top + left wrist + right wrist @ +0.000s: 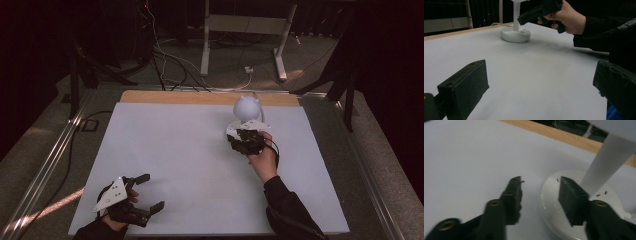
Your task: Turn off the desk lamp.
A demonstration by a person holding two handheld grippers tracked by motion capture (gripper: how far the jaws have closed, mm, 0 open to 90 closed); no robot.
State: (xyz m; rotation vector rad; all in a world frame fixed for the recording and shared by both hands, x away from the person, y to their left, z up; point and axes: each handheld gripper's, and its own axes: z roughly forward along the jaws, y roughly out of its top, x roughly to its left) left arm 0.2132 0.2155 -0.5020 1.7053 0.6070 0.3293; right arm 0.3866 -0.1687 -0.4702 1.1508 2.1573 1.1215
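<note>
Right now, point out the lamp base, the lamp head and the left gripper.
lamp base (pixel 515 34), left gripper view, top of round foot.
lamp head (pixel 246 106), high view, white dome.
left gripper (pixel 153 191), high view, between fingertips.

High view: fixed overhead, facing forward and down, whole bench (pixel 165 145) visible. Left gripper view: low over bench near edge, looking across toward lamp (pixel 515 33) at far side. Right gripper view: very close above lamp base. All three share lamp and bench top.
</note>
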